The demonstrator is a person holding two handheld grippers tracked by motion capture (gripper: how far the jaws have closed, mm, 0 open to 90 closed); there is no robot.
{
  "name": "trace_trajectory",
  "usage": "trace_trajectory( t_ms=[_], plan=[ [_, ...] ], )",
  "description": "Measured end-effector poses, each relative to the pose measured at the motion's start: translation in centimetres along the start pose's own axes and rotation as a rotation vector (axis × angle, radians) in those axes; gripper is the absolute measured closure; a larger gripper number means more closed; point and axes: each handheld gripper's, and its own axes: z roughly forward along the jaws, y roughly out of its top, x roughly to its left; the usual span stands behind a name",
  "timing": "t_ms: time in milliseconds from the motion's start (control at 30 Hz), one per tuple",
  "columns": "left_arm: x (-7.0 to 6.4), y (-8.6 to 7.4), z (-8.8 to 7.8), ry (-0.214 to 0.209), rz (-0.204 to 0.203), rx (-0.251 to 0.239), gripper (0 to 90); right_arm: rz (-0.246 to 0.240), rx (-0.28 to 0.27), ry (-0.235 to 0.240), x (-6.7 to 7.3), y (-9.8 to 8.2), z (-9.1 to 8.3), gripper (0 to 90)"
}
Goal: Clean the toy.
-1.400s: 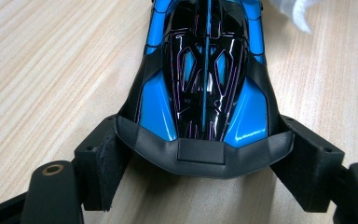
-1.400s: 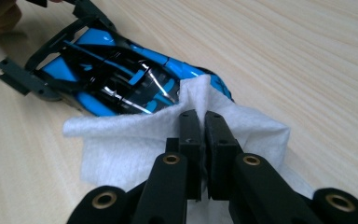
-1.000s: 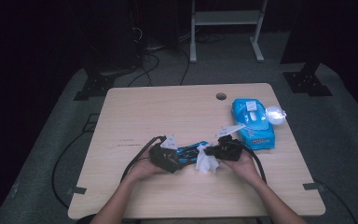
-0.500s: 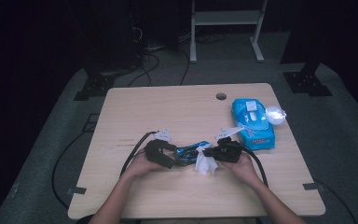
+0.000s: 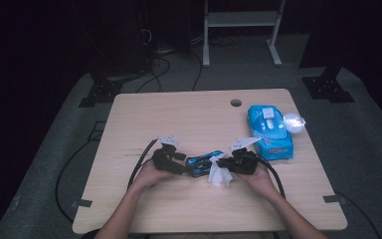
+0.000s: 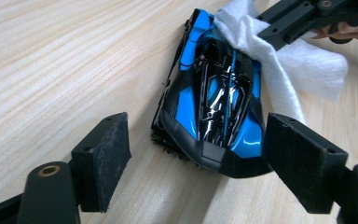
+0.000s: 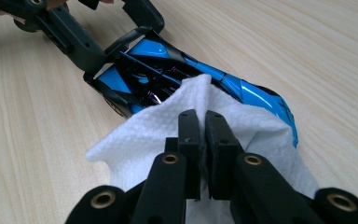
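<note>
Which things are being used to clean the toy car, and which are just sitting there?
In use: toy car, white wipe, left tool around the car's end, right tool pinching the wipe.

Lying about: blue wipes pack, small clear wrapper beside it.

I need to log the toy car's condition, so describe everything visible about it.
The toy car is a low, glossy blue-and-black racer, plastic by its look, standing on its wheels on the wooden table. The left gripper straddles one end; contact cannot be told. The right gripper presses a white wipe over the other end.
</note>
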Motion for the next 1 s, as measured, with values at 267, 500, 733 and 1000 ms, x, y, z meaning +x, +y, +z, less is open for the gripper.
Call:
trace_trajectory(
  t_ms=[267, 500, 733, 1000],
  plan=[
    [0.1, -0.3, 0.7, -0.011, -0.040, -0.011, 23.0, -0.070, 0.004, -0.018, 0.5, -0.1, -0.1, 85.7],
    [-0.3, -0.3, 0.7, -0.009, -0.021, -0.005, 23.3, -0.092, -0.009, -0.028, 0.8, -0.5, -0.3, 86.1],
    [-0.6, -0.2, 0.9, -0.035, -0.001, -0.013, 27.1, -0.118, -0.006, -0.019, 1.1, -0.7, -0.5, 86.2],
    [-0.9, -0.2, 1.4, -0.079, 0.030, -0.020, 34.4, -0.119, -0.011, 0.000, 1.3, -1.2, -0.8, 86.4]
  ],
)
